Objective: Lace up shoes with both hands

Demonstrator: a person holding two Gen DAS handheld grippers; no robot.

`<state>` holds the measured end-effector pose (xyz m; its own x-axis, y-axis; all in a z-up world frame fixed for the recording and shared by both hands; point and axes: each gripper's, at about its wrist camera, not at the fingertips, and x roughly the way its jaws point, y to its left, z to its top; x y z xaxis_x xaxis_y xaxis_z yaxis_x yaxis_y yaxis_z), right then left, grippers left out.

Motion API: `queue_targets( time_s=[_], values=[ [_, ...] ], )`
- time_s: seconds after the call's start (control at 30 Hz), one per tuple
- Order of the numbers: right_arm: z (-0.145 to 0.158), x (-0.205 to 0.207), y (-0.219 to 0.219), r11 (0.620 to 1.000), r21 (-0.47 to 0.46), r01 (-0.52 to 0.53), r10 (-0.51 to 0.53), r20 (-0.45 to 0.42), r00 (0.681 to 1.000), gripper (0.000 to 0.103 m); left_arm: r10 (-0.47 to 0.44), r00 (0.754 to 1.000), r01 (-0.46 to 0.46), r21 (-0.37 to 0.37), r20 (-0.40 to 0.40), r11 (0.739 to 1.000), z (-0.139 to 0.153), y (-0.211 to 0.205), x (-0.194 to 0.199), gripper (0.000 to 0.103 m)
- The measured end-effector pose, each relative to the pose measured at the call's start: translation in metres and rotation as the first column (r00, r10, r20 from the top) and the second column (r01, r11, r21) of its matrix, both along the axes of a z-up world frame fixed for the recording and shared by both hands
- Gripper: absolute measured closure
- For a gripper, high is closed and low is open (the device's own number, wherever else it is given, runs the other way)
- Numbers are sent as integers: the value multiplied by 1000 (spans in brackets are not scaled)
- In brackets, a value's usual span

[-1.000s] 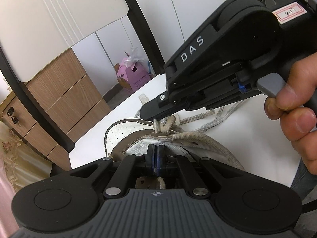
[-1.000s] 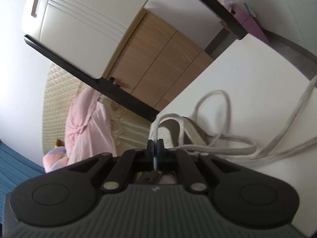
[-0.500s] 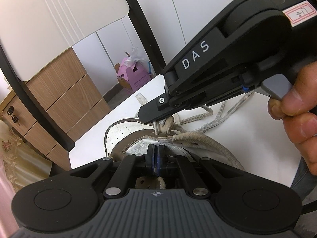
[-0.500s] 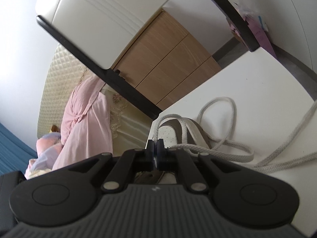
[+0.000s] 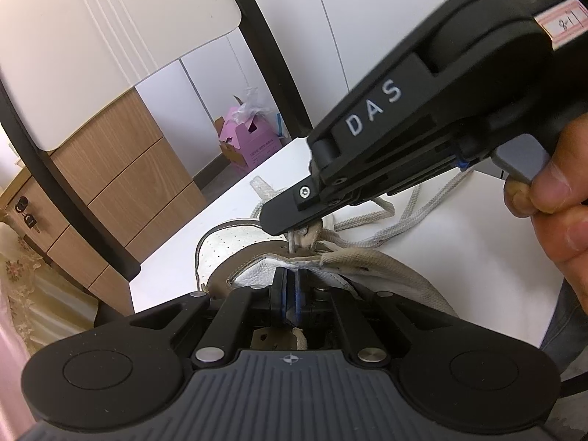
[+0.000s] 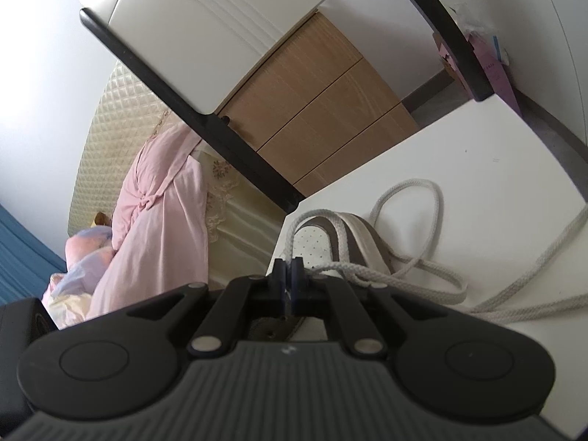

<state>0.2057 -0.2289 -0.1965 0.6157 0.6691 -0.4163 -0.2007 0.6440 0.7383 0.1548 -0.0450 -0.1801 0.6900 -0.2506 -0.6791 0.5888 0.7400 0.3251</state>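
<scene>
Where the view is nearest: the left gripper [image 5: 290,290] is seen with its blue-padded fingers pressed together on the white leather edge of the sneaker [image 5: 235,242], by the eyelet row.
Just beyond: the right gripper [image 5: 284,226] is held down over the same eyelet flap; its fingers are pinched on the thin tip of the shoelace [image 5: 367,220], which rises from an eyelet.
Sneaker: it lies on the white table [image 5: 459,257], toe pointing far-left, a brown band around the perforated toe.
Slack lace: loose loops are spread to the right of the shoe in the right wrist view [image 6: 433,279], one strand draped over the toe.
Far: a pink box [image 5: 250,139] and a wooden drawer unit [image 5: 121,183] are seen off the table.
Risk: the tip could be lost from the pinch if it is pulled at an angle to the eyelet; the slack loops could be snagged or knotted; the flap could be dragged from the left pads by a hard pull.
</scene>
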Motion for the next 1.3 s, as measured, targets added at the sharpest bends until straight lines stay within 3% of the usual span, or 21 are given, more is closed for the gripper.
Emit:
queue_targets(
  time_s=[0.23, 0.57, 1.0, 1.1, 1.17, 1.3],
  values=[
    [-4, -1, -5, 1000, 20, 20, -20, -18, 1000, 100, -12, 999, 12, 5, 39, 1000, 5, 2, -7, 91],
    [-8, 0, -5, 999, 42, 21, -19, -36, 999, 100, -134, 981, 120, 105, 138, 987, -5, -5, -24, 85],
    [-8, 1, -1, 999, 34, -13, 14, -47, 999, 100, -162, 983, 153, 111, 83, 982, -13, -8, -18, 78],
    [-6, 3, -5, 998, 62, -24, 27, -54, 998, 94, -160, 984, 152, 99, 81, 983, -11, -7, -19, 76],
    [-4, 3, -8, 997, 76, -34, 38, -48, 998, 79, -160, 984, 152, 96, 82, 984, -11, -7, -20, 76],
    [10, -1, -10, 999, 28, -45, 45, 12, 999, 75, -151, 986, 145, 82, 76, 986, -10, -5, -21, 76]
  ],
)
